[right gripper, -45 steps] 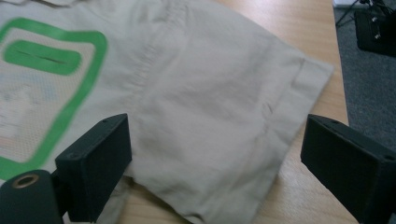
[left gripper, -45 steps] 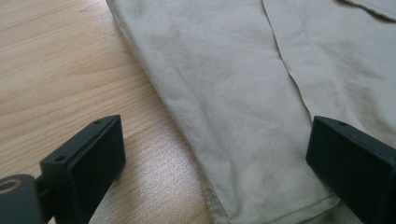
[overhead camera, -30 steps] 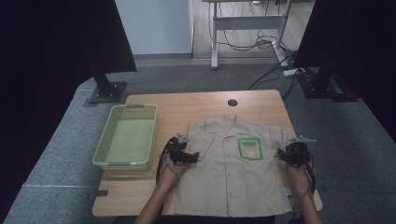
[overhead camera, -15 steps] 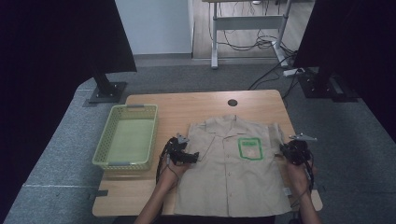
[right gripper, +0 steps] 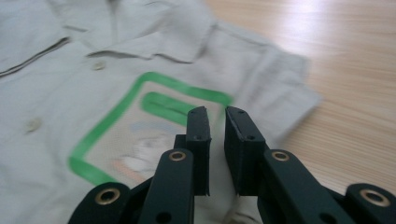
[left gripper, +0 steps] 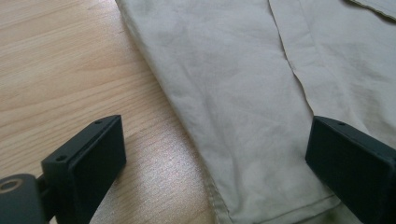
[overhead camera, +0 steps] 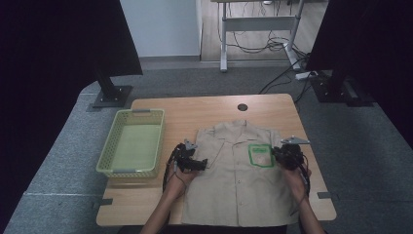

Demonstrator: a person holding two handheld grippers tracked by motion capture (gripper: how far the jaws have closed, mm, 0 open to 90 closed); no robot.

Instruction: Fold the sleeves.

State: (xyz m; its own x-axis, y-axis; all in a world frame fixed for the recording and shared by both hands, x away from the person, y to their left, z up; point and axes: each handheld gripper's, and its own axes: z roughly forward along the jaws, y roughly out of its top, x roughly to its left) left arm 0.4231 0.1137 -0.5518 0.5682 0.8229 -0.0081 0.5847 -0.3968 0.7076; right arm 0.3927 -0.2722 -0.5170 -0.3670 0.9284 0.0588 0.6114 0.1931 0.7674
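the shirt (overhead camera: pixel 241 180) lies flat and face up on the table (overhead camera: pixel 195 109), collar at the far side, hem at the near edge, buttoned down the front, with a green-framed patch (overhead camera: pixel 259 156) on the chest at the scene's right. an empty green basket (overhead camera: pixel 132 168) sits at the left, just beside the shirt but apart from it.

the left gripper (overhead camera: pixel 200 164) rests at the shirt's left edge. in the left gripper view its jaws stand wide, one over bare wood and one over cloth, so the shirt's side edge runs between them, but nothing is pinched.

the right gripper (overhead camera: pixel 276 155) is at the shirt's right side, by the patch and the short sleeve (right gripper: pixel 285 88). in the right gripper view its jaws stand narrow, a thin slit between them; they have just been closing. i can't make out any cloth caught in the slit; the tips seem to hover over the patch (right gripper: pixel 144 126), so whether it has a fold of fabric i cannot tell.

as a judgement, this looks like the very start of folding the shirt: it is spread and smoothed, no sleeve or side is turned in yet, and nothing is in the basket. all the folds, and likely the move to the basket, are left.
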